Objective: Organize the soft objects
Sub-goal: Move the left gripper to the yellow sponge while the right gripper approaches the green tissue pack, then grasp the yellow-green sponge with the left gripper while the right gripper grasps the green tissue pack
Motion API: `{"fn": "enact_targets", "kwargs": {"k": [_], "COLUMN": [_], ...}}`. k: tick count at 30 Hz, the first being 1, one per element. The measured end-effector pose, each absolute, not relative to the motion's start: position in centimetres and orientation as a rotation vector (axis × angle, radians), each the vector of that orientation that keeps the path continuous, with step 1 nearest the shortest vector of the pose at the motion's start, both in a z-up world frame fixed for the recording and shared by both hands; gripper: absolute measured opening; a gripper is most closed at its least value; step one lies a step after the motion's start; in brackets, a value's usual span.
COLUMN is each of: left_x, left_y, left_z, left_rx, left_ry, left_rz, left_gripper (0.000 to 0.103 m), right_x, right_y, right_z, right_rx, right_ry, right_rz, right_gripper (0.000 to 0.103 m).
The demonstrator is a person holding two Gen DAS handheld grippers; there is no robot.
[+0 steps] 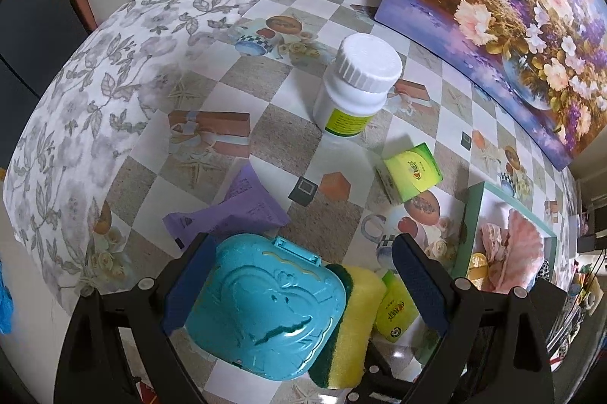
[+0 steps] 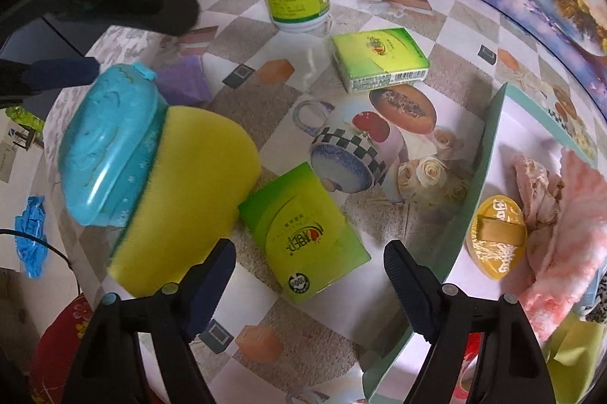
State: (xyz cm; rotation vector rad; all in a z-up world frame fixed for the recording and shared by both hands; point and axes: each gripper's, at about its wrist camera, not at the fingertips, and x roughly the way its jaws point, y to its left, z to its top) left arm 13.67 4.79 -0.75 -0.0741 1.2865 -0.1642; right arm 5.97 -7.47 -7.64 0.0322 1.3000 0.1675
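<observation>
**Open left gripper over a teal case and sponge**

The left gripper [image 1: 303,275] hangs over a checked tablecloth [image 1: 273,123], its jaws spread wide. Between them sit a teal plastic case [image 1: 261,305] and, touching its right side, a yellow sponge [image 1: 353,324]. A purple packet [image 1: 231,214] lies just beyond. Farther off stands a white bottle [image 1: 356,85], with a green box [image 1: 411,172] to its near right.
</observation>
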Motion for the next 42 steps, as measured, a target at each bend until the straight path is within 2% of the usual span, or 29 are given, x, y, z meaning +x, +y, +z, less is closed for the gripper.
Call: {"fn": "enact_targets", "kwargs": {"k": [4,5,22,36,38,40,42], "left_x": [13.7,13.7,13.0,12.4,12.1,11.9,11.8], "left_y": [4.8,4.8,3.9,2.1,1.5,1.0,0.6], "left_z": [-0.7,-0.7,-0.2,0.4,0.5,0.4,0.1], "left_rx": [-0.071,-0.071,-0.061,-0.006,0.021,0.040,0.052], "left_ry": [1.286,1.285,1.281,1.263,1.260,1.262,1.271], "left_rz": [-0.163,-0.163,-0.199,-0.275,-0.290,-0.307,-0.319], "left_gripper": [0.094,0.094,0.094,0.093,0.091,0.082,0.079], "right_x": [6.0,6.0,4.4,2.0,1.3,0.8,0.3], "right_y": [-7.6,-7.7,-11.2,-16.4,-17.5,-18.5,-19.6], "right_z": [-7.7,-7.6,-5.2,-0.1,0.7,1.3,1.8], "right_rx": [0.047,0.048,0.144,0.249,0.271,0.281,0.296], "right_ry": [1.288,1.281,1.246,1.157,1.139,1.124,1.108], "right_rz": [0.162,0.163,0.133,-0.031,-0.056,-0.078,-0.098], "right_gripper": [0.070,0.065,0.063,0.063,0.063,0.063,0.063]}}
